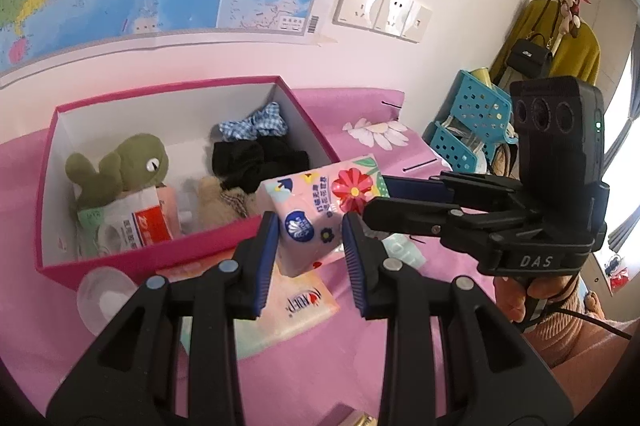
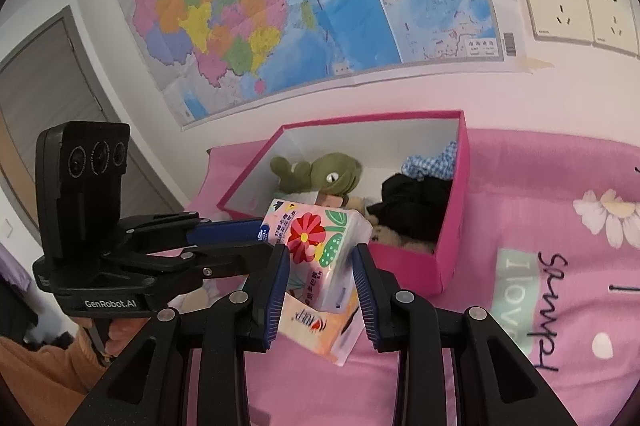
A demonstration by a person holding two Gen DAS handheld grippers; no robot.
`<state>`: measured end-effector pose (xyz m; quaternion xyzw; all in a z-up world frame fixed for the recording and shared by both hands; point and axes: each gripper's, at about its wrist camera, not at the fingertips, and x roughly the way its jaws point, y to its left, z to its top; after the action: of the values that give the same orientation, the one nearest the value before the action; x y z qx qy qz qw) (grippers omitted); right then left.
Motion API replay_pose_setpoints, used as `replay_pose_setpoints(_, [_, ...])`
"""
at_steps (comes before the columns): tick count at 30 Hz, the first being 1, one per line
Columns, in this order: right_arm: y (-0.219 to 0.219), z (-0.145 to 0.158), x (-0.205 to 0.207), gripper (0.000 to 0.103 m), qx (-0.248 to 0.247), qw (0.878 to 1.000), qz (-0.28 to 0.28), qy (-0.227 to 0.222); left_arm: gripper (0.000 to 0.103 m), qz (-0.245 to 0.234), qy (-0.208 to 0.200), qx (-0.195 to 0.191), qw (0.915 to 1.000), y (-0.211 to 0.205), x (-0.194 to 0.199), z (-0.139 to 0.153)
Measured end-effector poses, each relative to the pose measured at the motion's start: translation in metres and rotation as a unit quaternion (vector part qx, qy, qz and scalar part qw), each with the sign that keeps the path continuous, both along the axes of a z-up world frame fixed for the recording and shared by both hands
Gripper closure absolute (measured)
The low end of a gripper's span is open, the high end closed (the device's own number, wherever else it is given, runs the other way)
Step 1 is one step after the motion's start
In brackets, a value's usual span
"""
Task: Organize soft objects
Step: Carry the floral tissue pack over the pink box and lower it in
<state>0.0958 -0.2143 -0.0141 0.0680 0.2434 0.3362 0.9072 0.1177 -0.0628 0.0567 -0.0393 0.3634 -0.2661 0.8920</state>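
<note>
A pink floral tissue pack hangs above the pink bedsheet, just in front of the pink box. My left gripper is shut on one end of the pack. From the other side, my right gripper is shut on it too. Inside the box lie a green plush toy, black cloth, a blue checked scrunchie and a red-and-white packet. A peach tissue pack lies on the sheet under the held one.
A clear plastic piece lies left of the left gripper's fingers. Blue perforated baskets stand at the bed's far right, with a yellow garment and black bag hanging behind. A map and wall sockets are above the box.
</note>
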Motion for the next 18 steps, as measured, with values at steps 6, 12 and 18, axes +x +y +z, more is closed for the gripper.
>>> replay_pose_setpoints(6, [0.003, 0.008, 0.012, 0.07, -0.002, 1.0, -0.004, -0.007, 0.069, 0.01, 0.003, -0.001, 0.9999, 0.001, 0.017, 0.003])
replay_pose_setpoints(12, [0.001, 0.012, 0.029, 0.07, -0.004, 1.0, -0.018, -0.006, 0.069, 0.015, 0.015, -0.003, 0.9998, -0.003, 0.037, 0.0])
replay_pose_setpoints(18, [-0.001, 0.008, 0.048, 0.07, -0.007, 0.999, -0.032, 0.006, 0.069, 0.022, 0.034, -0.004, 0.9992, -0.006, 0.056, -0.008])
